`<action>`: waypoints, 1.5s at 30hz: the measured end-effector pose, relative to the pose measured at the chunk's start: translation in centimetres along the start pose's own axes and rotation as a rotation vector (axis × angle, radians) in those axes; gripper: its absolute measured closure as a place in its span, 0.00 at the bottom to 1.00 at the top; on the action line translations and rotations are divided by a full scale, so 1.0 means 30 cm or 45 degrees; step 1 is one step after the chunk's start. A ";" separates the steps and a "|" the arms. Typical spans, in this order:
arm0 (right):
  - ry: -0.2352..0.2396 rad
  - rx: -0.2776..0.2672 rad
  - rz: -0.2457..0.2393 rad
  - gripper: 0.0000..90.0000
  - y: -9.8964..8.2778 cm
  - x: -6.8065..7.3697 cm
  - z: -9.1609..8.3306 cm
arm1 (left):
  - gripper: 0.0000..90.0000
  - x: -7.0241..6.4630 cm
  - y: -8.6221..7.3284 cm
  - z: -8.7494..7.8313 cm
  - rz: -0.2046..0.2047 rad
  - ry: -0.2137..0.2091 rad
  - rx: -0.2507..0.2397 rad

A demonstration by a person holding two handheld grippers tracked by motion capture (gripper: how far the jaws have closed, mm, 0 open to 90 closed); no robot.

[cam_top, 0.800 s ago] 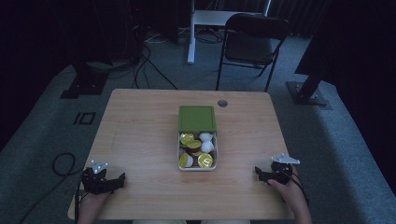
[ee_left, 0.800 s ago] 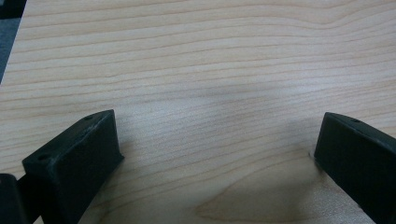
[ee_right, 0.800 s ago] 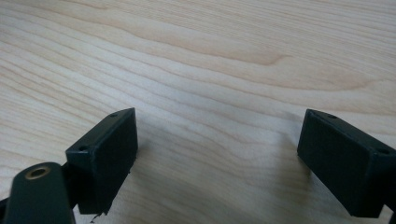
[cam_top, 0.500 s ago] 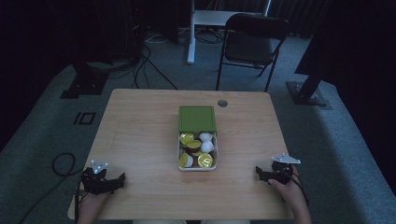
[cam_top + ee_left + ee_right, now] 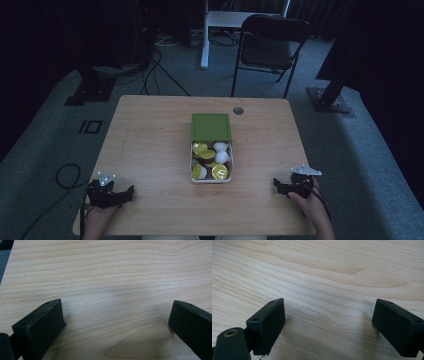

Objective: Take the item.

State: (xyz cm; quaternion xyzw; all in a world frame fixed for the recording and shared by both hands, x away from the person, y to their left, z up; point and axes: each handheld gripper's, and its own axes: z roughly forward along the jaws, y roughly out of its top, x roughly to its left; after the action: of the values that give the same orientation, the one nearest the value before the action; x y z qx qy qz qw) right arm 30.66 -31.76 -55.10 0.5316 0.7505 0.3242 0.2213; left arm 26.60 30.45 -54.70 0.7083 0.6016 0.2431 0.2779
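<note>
Dim room; grey carpet (image 5: 45,150), black folding chair (image 5: 270,47) behind wooden table (image 5: 150,145).

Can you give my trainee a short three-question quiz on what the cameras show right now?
1. True or false: the left gripper holds a capsule.
2. Where does the green lid lie relative to the white box? A) at its far end B) on the floor C) under the right gripper
3. What lies between each gripper's jaws in the gripper views?

Key
1. False; its jaws stand open with nothing in them.
2. A.
3. Bare wooden table; both grippers are open near the table's near edge, either side of the box of gold-topped and white capsules.
</note>
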 end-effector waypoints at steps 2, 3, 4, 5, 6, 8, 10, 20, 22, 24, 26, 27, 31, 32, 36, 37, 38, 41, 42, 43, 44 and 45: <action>0.005 -0.001 -0.004 0.12 0.000 0.001 0.000 | 0.00 0.000 0.000 0.000 0.000 0.000 0.000; 0.005 -0.001 -0.004 0.12 0.000 0.001 0.000 | 0.00 0.000 0.000 0.000 0.000 0.000 0.000; 0.006 -0.001 -0.005 0.12 0.000 0.001 0.000 | 0.00 0.000 0.000 0.000 0.000 0.000 0.000; 0.006 -0.001 -0.005 0.12 0.000 0.001 0.000 | 0.00 0.000 0.000 0.000 0.000 0.000 0.000; 0.008 -0.002 -0.006 0.13 0.000 0.001 0.000 | 0.00 0.000 0.000 0.000 0.000 0.000 0.000; 0.009 -0.002 -0.005 0.13 0.001 0.001 0.001 | 0.00 0.000 0.000 0.000 0.000 0.000 0.000; 0.010 -0.003 -0.006 0.13 0.002 0.000 0.001 | 0.00 0.000 0.000 0.000 0.000 0.000 0.000; 0.034 -0.003 0.009 0.15 0.035 0.020 -0.007 | 0.00 0.000 0.000 0.000 0.000 0.000 0.000; 0.048 -0.015 0.026 0.14 0.041 0.023 -0.012 | 0.00 0.000 0.000 0.000 0.000 0.000 0.000; 0.044 -0.031 0.027 0.14 0.047 0.023 -0.018 | 0.00 -0.001 -0.001 -0.001 -0.002 0.002 -0.001; 0.043 -0.038 0.029 0.14 0.052 0.024 -0.022 | 0.00 -0.001 -0.001 -0.001 -0.001 0.001 0.000; 0.042 -0.041 0.030 0.14 0.055 0.024 -0.025 | 0.00 -0.001 -0.001 -0.001 -0.001 0.001 0.000; 0.035 -0.047 0.031 0.14 0.064 0.024 -0.032 | 0.00 -0.001 -0.001 -0.001 -0.003 0.001 -0.001; 0.034 -0.051 0.036 0.14 0.067 0.024 -0.035 | 0.00 -0.001 -0.001 -0.001 -0.002 0.001 0.000; 0.028 -0.068 0.033 0.14 0.081 0.027 -0.046 | 0.00 -0.001 -0.001 -0.001 -0.002 0.001 0.000; 0.028 -0.068 0.033 0.14 0.081 0.027 -0.046 | 0.00 -0.001 -0.001 -0.001 -0.002 0.001 0.000; 0.028 -0.075 0.027 0.15 0.090 0.030 -0.051 | 0.00 -0.001 -0.001 -0.001 -0.002 0.001 0.000; 0.025 -0.084 0.028 0.15 0.100 0.032 -0.058 | 0.00 -0.001 -0.001 -0.001 -0.002 0.001 0.000; 0.027 -0.094 0.028 0.15 0.109 0.036 -0.064 | 0.00 -0.001 -0.001 -0.001 -0.002 0.001 0.000; 0.028 -0.099 0.025 0.15 0.114 0.038 -0.067 | 0.00 -0.001 -0.001 -0.001 -0.002 0.001 0.000; 0.027 -0.104 0.020 0.15 0.120 0.040 -0.071 | 0.00 -0.001 -0.001 -0.001 -0.002 0.001 0.000; 0.027 -0.104 0.020 0.15 0.120 0.040 -0.071 | 0.00 -0.001 -0.001 -0.001 -0.002 0.001 0.000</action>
State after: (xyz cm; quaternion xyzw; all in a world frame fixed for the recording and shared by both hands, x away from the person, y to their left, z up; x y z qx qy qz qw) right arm 31.17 -30.36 -51.03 0.5245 0.7349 0.3618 0.2323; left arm 26.56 30.42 -54.71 0.7077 0.6022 0.2433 0.2779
